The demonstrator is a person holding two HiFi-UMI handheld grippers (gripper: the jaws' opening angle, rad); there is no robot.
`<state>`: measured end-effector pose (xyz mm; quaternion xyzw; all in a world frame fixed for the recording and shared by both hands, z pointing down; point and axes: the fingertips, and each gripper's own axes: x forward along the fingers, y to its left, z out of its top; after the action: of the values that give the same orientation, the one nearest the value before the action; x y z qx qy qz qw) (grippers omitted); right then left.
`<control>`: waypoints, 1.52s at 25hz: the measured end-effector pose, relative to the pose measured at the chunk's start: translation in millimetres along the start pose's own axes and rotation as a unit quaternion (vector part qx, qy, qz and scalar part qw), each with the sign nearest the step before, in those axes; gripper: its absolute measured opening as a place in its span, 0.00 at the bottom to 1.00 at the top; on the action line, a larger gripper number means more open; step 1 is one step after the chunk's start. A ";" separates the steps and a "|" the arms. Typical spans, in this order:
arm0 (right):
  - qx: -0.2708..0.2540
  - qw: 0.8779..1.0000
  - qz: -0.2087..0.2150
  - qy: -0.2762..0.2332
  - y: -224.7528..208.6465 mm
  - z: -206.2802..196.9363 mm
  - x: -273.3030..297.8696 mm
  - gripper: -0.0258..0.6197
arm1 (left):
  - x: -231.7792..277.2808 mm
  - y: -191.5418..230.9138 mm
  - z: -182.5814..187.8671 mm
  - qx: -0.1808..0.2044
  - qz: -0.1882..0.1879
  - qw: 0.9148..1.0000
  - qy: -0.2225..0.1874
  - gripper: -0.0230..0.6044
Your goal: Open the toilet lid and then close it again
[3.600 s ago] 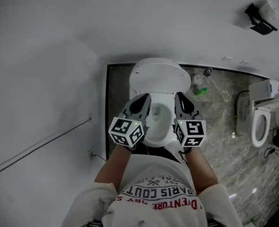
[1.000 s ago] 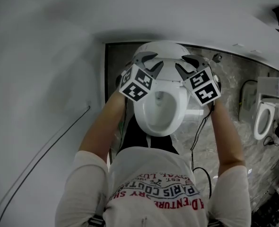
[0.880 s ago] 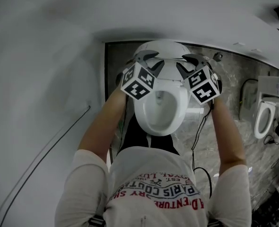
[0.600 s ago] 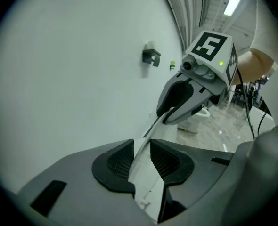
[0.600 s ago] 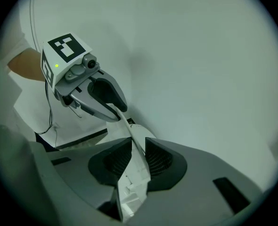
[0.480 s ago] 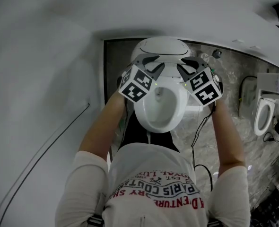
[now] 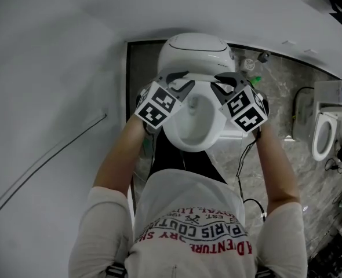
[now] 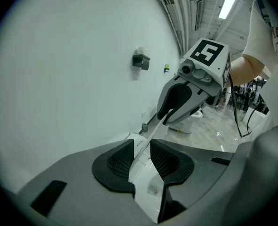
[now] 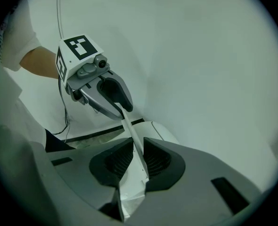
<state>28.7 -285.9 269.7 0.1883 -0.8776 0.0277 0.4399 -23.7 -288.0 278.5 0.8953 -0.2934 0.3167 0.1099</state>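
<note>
A person in a white printed shirt (image 7: 185,210) stands over a toilet bowl (image 7: 170,131), both bare forearms reaching forward over it. The left gripper (image 7: 181,77) is clamped on the lid (image 8: 140,154), whose thin white edge sits tight between its ribbed pads (image 8: 120,161). The right gripper (image 7: 222,80) has just been closing its jaws, and its pads (image 9: 155,159) now press on the opposite side of the same lid. Each gripper view shows the lid edge-on, running from its own jaws across to the other gripper. The lid is raised off the bowl, at its back end, held between the two grippers. Beyond it is a white wall (image 7: 55,68). To the right a marbled floor (image 7: 275,106) leads to a second toilet (image 7: 324,136).
</note>
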 end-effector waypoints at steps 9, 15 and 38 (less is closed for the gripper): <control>-0.034 0.999 0.029 0.016 80.0 -24.9 -16.0 0.14 | -29.7 -65.0 -40.6 0.006 0.001 1.000 0.011 0.22; -0.046 0.997 0.034 0.043 135.5 -48.8 -15.4 0.14 | -42.0 -110.2 -80.1 0.024 -0.011 0.999 0.033 0.23; -0.012 0.986 0.101 0.131 284.3 -153.3 23.6 0.20 | -32.0 -247.7 -211.4 0.116 -0.109 0.978 0.138 0.21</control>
<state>31.8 3.4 415.2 0.0882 -0.8270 0.0854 0.5486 -2.6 6.6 419.5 0.8764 -0.1374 0.4549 0.0790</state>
